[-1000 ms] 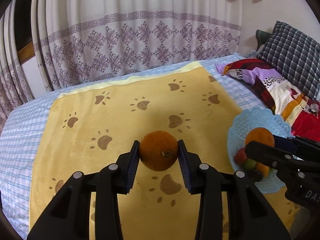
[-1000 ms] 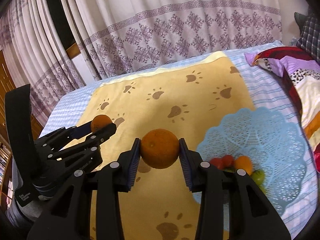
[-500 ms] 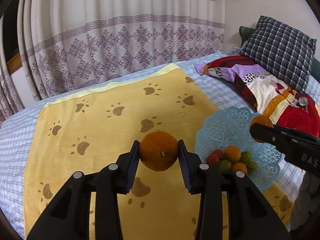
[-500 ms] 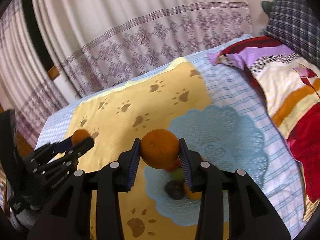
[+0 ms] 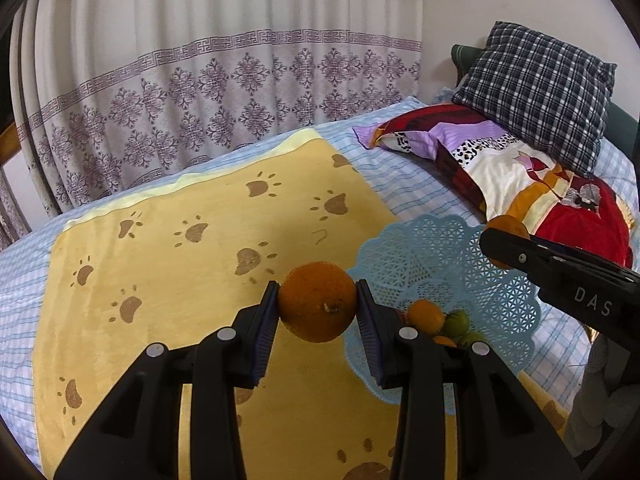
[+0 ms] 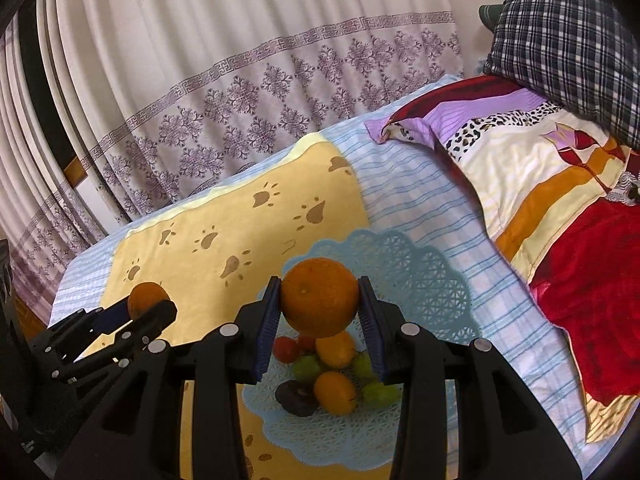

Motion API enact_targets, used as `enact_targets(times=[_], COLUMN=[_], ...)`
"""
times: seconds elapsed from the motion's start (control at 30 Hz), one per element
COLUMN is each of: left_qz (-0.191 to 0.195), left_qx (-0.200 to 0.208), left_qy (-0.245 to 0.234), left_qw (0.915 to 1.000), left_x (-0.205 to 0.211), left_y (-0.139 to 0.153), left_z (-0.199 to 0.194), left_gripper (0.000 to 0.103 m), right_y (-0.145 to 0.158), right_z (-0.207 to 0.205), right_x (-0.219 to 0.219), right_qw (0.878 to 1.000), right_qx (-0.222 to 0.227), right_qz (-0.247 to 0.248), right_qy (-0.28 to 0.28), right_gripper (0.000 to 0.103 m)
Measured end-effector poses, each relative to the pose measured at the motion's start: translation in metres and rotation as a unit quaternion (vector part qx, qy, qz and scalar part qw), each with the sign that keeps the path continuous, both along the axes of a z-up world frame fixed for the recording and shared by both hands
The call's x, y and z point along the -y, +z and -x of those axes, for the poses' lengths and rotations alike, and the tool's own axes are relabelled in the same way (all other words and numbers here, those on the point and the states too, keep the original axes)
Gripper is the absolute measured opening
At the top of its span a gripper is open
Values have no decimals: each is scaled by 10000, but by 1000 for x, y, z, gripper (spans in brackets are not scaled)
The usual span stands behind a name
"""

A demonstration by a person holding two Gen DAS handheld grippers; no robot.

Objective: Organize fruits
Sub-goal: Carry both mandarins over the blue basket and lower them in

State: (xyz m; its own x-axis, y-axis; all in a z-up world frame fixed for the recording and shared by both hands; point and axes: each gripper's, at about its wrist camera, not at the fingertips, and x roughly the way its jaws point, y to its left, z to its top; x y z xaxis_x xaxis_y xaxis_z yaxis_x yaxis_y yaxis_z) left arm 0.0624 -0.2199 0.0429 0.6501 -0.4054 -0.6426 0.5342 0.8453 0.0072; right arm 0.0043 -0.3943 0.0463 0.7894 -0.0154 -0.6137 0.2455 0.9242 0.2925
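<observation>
Carrying two oranges toward the blue basket point(image 6: 432, 280) on the bed. Right gripper point(image 6: 319, 312), clamped on an orange point(image 6: 319, 302), now above the fruit pile point(image 6: 332, 376), a second ago beside it over the yellow blanket point(image 6: 240, 224). Left gripper point(image 5: 317, 312), clamped on the other orange point(image 5: 317, 306), closer in, just short of the rim. Probably ready to lower and release, right first.
</observation>
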Motion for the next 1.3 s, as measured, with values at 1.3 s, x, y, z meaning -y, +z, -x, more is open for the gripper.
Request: enact_targets(times=[1.3], left_qz=[-165], left_qx=[-577], left_qy=[-651], left_qw=[9961], left_x=[73], left_y=[-50], left_z=[-17], left_gripper=[39], right_y=[-32], right_z=[-7], right_x=[44], right_qw=[9964], right_qx=[-501], right_qz=[-163], right_qy=[-662], right_gripper=[39])
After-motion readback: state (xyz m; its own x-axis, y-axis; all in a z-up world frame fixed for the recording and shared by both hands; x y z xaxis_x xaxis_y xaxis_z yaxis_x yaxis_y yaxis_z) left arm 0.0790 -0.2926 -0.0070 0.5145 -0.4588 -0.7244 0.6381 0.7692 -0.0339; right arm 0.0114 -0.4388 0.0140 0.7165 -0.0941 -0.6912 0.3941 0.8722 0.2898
